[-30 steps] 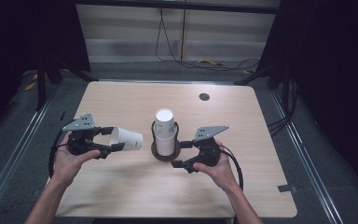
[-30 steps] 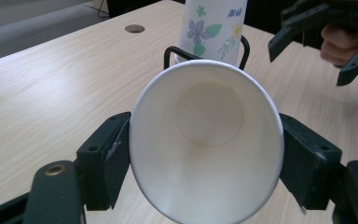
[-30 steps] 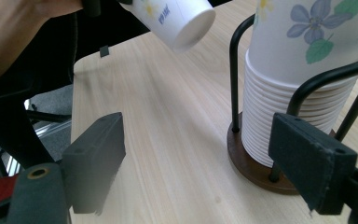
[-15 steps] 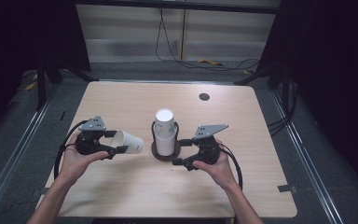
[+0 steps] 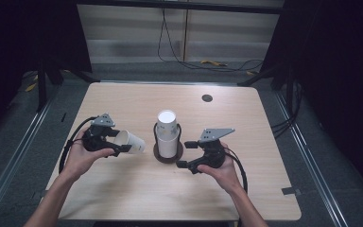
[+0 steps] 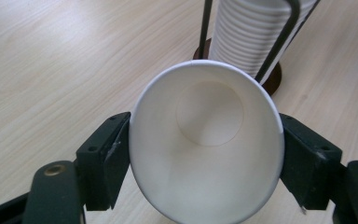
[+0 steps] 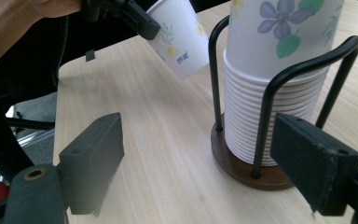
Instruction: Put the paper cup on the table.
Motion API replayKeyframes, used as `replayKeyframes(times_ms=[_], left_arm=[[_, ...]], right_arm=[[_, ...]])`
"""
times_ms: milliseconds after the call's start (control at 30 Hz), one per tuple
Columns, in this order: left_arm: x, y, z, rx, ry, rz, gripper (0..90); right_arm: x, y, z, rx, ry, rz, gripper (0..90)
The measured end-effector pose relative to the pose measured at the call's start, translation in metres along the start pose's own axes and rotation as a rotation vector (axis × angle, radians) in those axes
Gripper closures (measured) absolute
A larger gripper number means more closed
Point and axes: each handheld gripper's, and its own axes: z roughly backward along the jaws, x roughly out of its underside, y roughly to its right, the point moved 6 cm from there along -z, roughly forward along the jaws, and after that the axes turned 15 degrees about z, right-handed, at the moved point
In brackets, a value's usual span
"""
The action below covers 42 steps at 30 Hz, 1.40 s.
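Observation:
A white paper cup (image 5: 131,141) lies tilted on its side in my left gripper (image 5: 121,145), which is shut on it near the rim; the cup's open mouth (image 6: 206,144) faces that gripper's camera and both pads (image 6: 116,163) press its sides. The cup (image 7: 179,35) has a flower print and hangs above the table, left of the stack. A stack of nested paper cups (image 5: 167,133) stands upside down in a black wire holder (image 7: 279,88) on a round brown base (image 5: 168,154). My right gripper (image 5: 186,152) is open just right of the base, with nothing between its pads (image 7: 313,158).
The light wooden table (image 5: 123,194) has a small dark round cap (image 5: 207,98) near its far edge. Cables (image 5: 189,61) lie on the floor beyond the table. Dark stands and rails flank both sides.
My left hand has carried the cup to the right and a little lower, closer to the stack. The right hand has stayed where it was.

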Motion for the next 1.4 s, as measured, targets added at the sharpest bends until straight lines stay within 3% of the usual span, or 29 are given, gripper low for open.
replayKeyframes(times_ms=[200,433,567,700,767,900,967,1100,1233,1400], left_arm=[[-0.008,-0.013,0.002,-0.034,-0.006,0.026,25.5],[-0.013,-0.028,0.002,-0.042,-0.029,0.039,25.5],[-0.012,-0.033,0.003,-0.076,-0.073,0.027,25.5],[-0.011,-0.037,0.001,-0.081,-0.104,0.033,25.5],[-0.011,-0.041,-0.004,-0.101,-0.135,0.031,25.4],[-0.011,-0.043,-0.009,-0.109,-0.16,0.034,25.2],[-0.013,-0.046,-0.01,-0.144,-0.168,0.037,25.1],[-0.014,-0.046,-0.016,-0.133,-0.194,0.033,24.4],[-0.01,-0.046,-0.019,-0.139,-0.228,0.004,23.2],[-0.008,-0.044,-0.023,-0.14,-0.218,0.009,22.2]], right_arm=[[0.005,0.002,0.008,0.04,0.004,-0.019,17.7],[0.005,-0.001,0.017,0.063,0.011,-0.021,17.2],[0.012,-0.007,0.026,0.077,0.005,-0.02,17.3],[0.021,-0.01,0.035,0.093,-0.01,-0.027,17.2],[0.028,-0.009,0.041,0.105,-0.005,-0.047,17.2],[0.032,-0.008,0.042,0.109,-0.007,-0.06,17.1],[0.034,-0.007,0.04,0.105,-0.011,-0.062,17.1],[0.033,-0.008,0.039,0.104,-0.011,-0.06,17.1],[0.033,-0.008,0.04,0.108,-0.01,-0.059,17.1],[0.035,-0.007,0.039,0.108,-0.016,-0.061,17.1]])
